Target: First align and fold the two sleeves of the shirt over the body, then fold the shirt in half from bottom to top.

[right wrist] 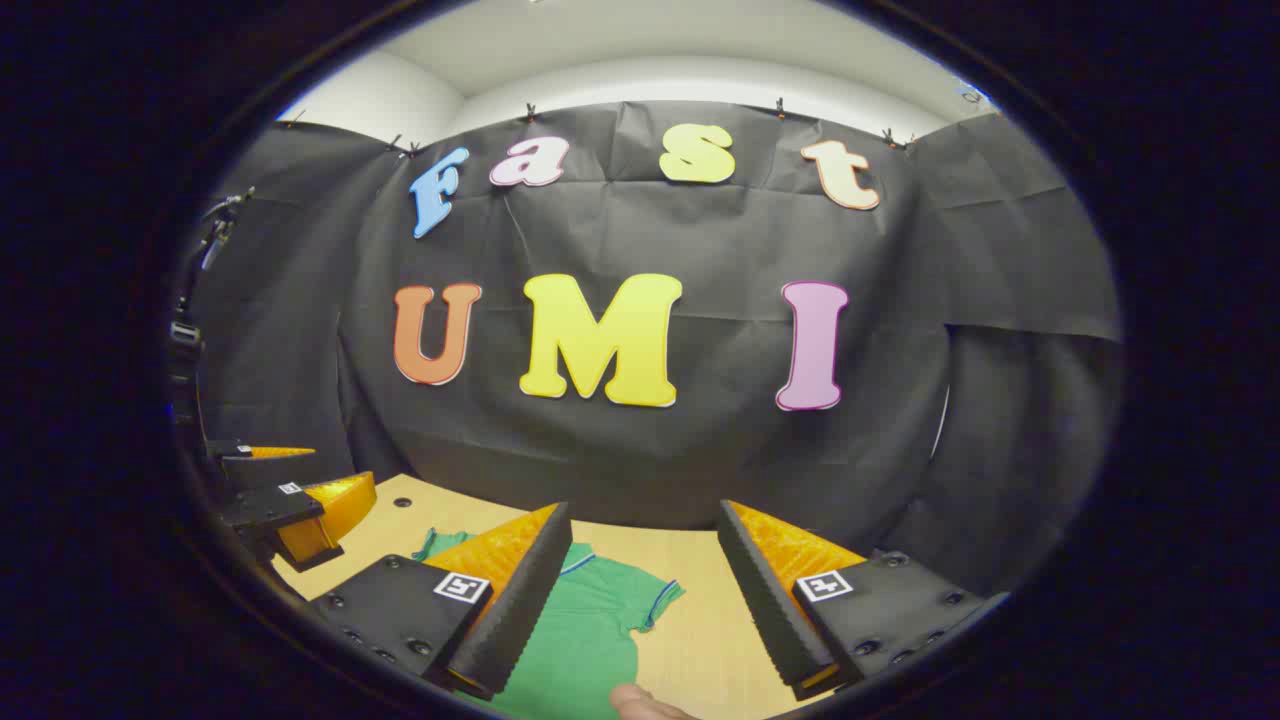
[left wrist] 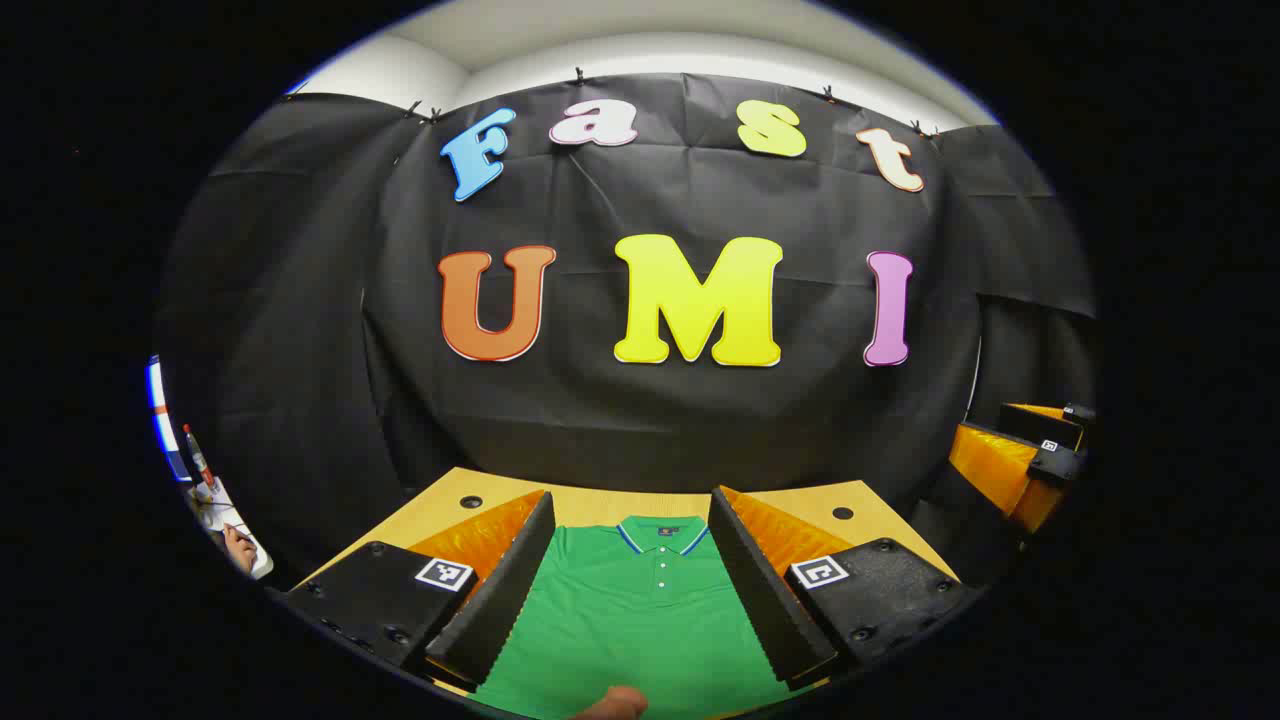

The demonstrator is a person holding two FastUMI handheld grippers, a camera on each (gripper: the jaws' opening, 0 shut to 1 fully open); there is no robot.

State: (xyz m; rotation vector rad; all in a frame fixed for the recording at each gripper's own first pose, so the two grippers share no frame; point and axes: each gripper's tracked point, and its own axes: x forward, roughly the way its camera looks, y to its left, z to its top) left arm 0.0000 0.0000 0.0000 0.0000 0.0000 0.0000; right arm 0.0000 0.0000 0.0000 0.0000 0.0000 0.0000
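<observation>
Green polo shirt (left wrist: 640,610) lies flat on wooden table (left wrist: 800,500), collar toward booth wall, buttons facing up. Left gripper (left wrist: 632,590) hovers above shirt body, jaws spread wide, holding nothing. Right gripper (right wrist: 640,600) hovers over bare table beside shirt's sleeve (right wrist: 655,600), jaws spread, empty. Fingertip (left wrist: 612,704) visible at bottom edge.

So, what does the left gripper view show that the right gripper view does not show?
Left gripper view: the buttons under the collar, between the fingers of the open left tool. Right gripper view: a short sleeve with a trimmed cuff, between the fingers of the open right tool. Both: the green shirt flat on the wooden table.
</observation>
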